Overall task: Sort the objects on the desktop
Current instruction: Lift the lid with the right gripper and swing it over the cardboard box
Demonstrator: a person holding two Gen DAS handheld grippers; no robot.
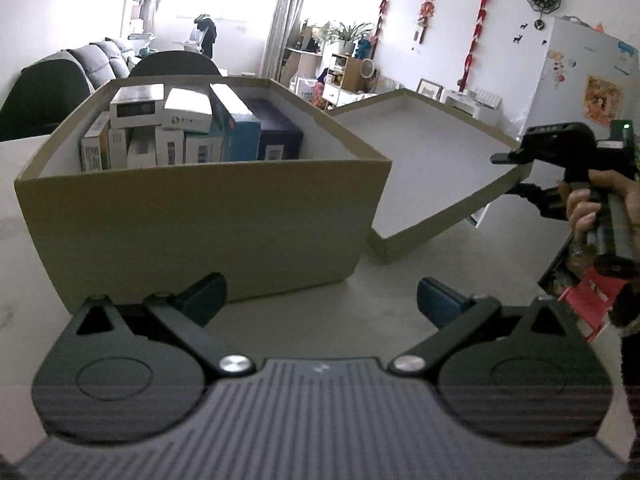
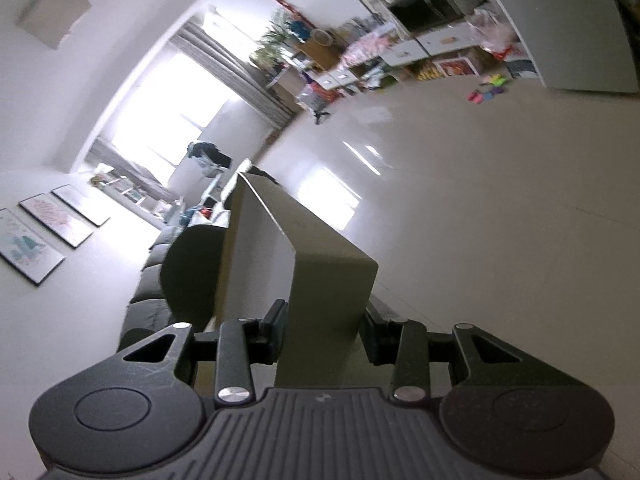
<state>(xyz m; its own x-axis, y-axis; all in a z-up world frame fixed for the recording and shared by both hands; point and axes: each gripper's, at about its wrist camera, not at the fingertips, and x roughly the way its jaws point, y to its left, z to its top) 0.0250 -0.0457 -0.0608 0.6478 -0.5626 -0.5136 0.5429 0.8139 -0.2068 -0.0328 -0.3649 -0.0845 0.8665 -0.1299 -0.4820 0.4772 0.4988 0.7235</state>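
- Left hand-held gripper: jaws wide apart, nothing between them, low over the worktop just in front of the box. Risk: pushed fwd it bumps the box's near wall and slides the box toward the far edge.
- Right hand-held gripper: jaws closed on a short edge wall of the lid, a person's hand on the grip. Only one end is held; the lid is tilted, its low corner on or nearly on the worktop beside the box – can't tell if touching.
- Risk w/ lid: thin card wall pinched at one end, so the long lid can twist or slip out of the jaws; if swung, the free end may hit the box rim.
- Box is open, packed w/ small cartons standing and stacked, some near rim height. Risk: a lid lowered askew catches on the top ones or crushes them.
- Scene fits lid coming off or going on; can't tell which.
- Red item at the right worktop edge, partly hidden – an elbow or sleeve could knock it off.
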